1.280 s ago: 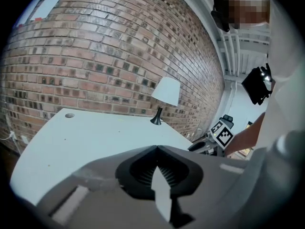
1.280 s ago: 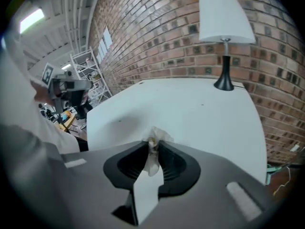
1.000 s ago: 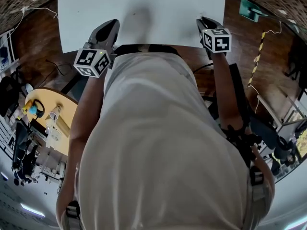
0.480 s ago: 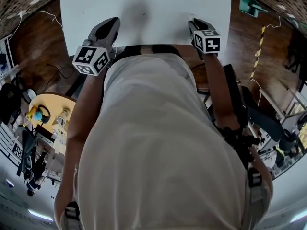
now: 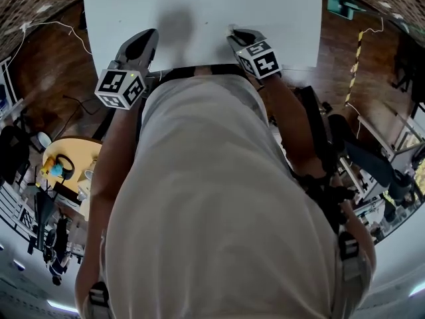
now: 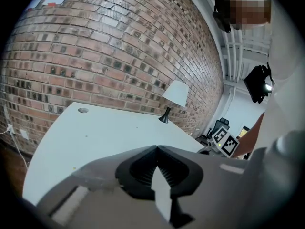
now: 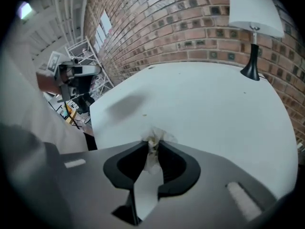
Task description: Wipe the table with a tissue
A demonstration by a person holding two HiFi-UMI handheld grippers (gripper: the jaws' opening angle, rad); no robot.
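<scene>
Head view, lower and central frame: the person's white shirt (image 5: 219,198) fills the foreground. Above it, both grippers reach over the near edge of the white table (image 5: 199,2). The left gripper (image 5: 147,37) sits at upper left of the frame, with its marker cube (image 5: 121,88) off the table edge. The right gripper (image 5: 234,33) sits right of centre, with its tips over the tabletop.

Right gripper view: the jaws are clamped on a crumpled white tissue (image 7: 155,142) with a brownish mark. The tissue bulges past the jaw tips and appears to rest against the table surface near the front edge. A small speck (image 7: 144,114) lies on the tabletop just beyond the tissue.

Left gripper view: the jaws meet tip to tip with nothing between them, above the tabletop.

Farther back, a round hole (image 6: 83,110) is set in the table near its far edge. A lamp (image 7: 252,11) with a white shade and black base stands at the far edge, upper right of the right gripper view. A brick wall (image 7: 190,23) rises directly behind the table.
</scene>
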